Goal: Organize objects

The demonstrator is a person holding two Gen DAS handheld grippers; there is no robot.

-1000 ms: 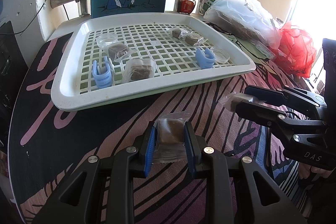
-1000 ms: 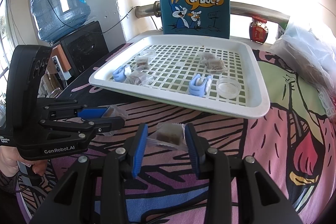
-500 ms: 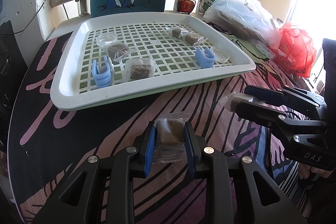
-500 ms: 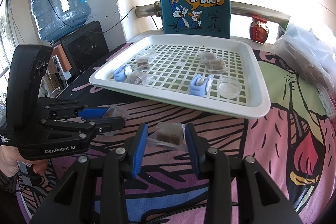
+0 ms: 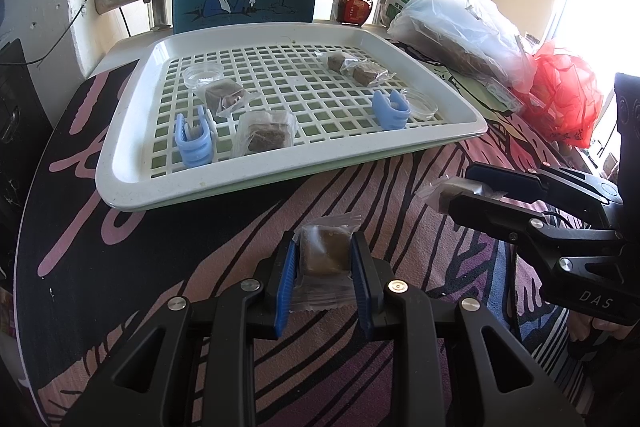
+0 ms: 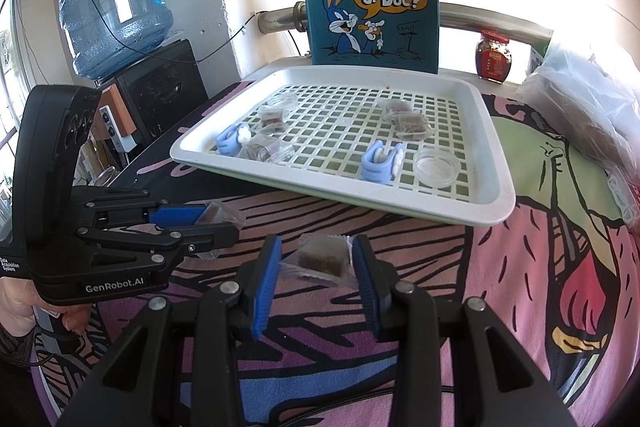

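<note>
Both tools hover over the counter just short of the tray (image 5: 280, 187), left tool (image 5: 323, 259) and right tool (image 6: 316, 259) each clamped on a wrapped brown cube (image 5: 325, 254), so carry level over the near rim before letting go.

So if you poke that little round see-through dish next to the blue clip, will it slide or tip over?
The small round clear plastic dish looks shallow and wide, so it would probably slide, not tip. It seems thin and empty, likely very light. The white lattice tray under it has a raised rim, which should stop it.
</note>
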